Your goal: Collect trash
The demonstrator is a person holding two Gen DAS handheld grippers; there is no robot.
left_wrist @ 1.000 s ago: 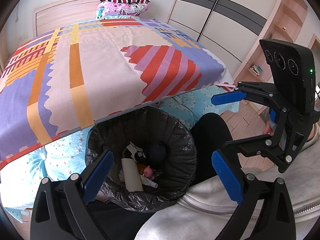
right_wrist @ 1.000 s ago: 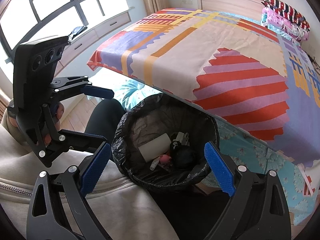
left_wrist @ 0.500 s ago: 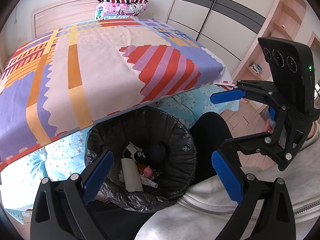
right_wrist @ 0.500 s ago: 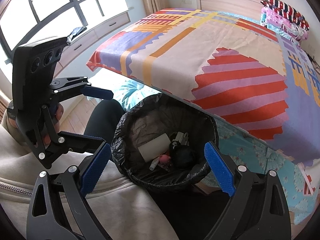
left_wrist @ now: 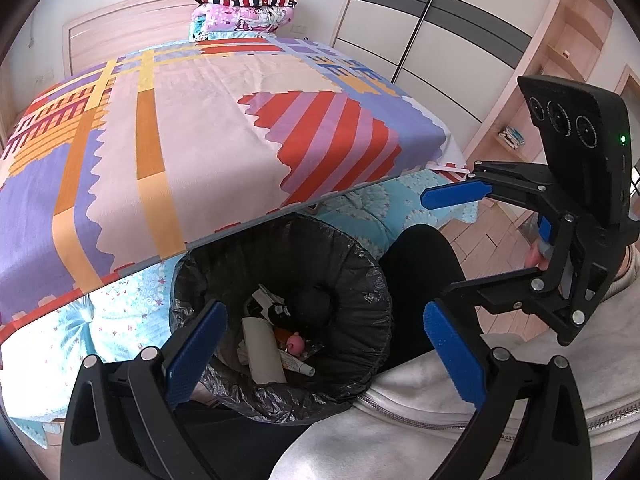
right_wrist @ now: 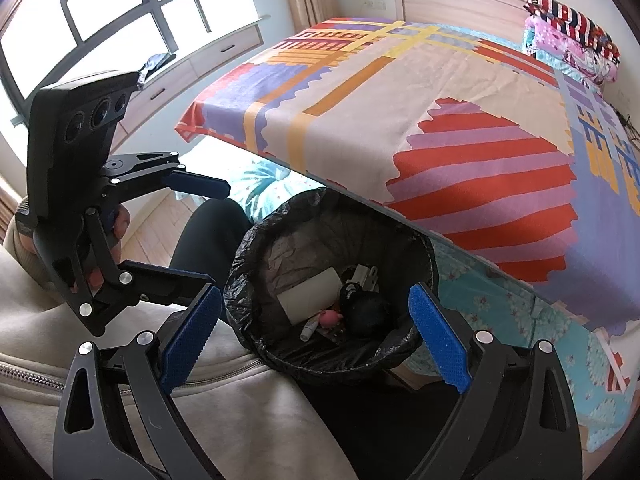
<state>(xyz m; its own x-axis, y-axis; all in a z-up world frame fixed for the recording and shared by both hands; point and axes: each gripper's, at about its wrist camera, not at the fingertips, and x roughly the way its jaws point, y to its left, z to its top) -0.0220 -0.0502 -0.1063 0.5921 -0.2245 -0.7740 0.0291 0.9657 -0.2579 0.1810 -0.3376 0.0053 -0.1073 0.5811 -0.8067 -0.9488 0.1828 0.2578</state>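
A bin lined with a black bag (left_wrist: 360,264) (right_wrist: 248,292) stands on the floor against the bed's foot. It holds trash: a cardboard roll (left_wrist: 262,346) (right_wrist: 310,294), a small pink item (left_wrist: 297,342) (right_wrist: 329,317), a white tube (left_wrist: 298,365), a black round thing (left_wrist: 310,300) (right_wrist: 366,312). My left gripper (left_wrist: 326,354) is open and empty above the bin's near rim. My right gripper (right_wrist: 316,336) is open and empty above the bin too. Each gripper shows in the other's view, the right (left_wrist: 440,256) and the left (right_wrist: 208,232), both open.
A bed with a patterned cover (left_wrist: 192,148) (right_wrist: 420,92) fills the far side, with folded bedding (left_wrist: 244,12) at its head. Wardrobe doors (left_wrist: 432,24) stand to the right, a window (right_wrist: 100,12) to the left. The person's leg (left_wrist: 420,268) and grey jacket (left_wrist: 480,392) are beside the bin.
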